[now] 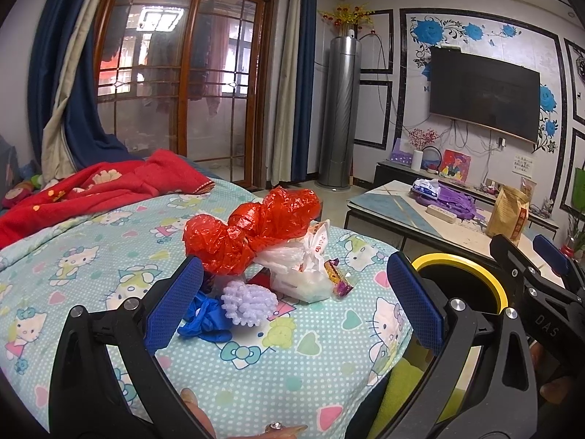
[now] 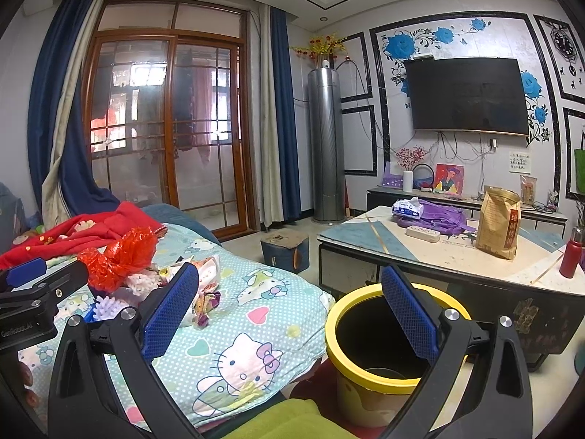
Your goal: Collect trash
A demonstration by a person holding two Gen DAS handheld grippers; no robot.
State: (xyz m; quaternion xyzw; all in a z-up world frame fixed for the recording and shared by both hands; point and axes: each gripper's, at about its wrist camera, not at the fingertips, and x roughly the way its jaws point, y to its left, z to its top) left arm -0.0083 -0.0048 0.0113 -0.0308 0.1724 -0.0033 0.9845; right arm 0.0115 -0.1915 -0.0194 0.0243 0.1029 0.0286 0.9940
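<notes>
A pile of trash lies on the Hello Kitty bedsheet (image 1: 91, 256): a crumpled red plastic bag (image 1: 248, 234), a white plastic bag (image 1: 303, 267), a purple candy wrapper (image 1: 338, 280), a lilac spiky ball (image 1: 248, 303) and a blue glove (image 1: 204, 318). My left gripper (image 1: 292, 300) is open and empty, just short of the pile. My right gripper (image 2: 289, 311) is open and empty, between the bed edge and the yellow-rimmed trash bin (image 2: 384, 358). The pile also shows at the left of the right wrist view, with the red bag (image 2: 117, 256) on top.
A red blanket (image 1: 91, 190) lies at the bed's far side. A low table (image 2: 457, 256) right of the bin carries a brown paper bag (image 2: 499, 223), a power strip, purple cloth and a red bottle (image 2: 572, 256). A small stool (image 2: 285, 248) stands on the floor.
</notes>
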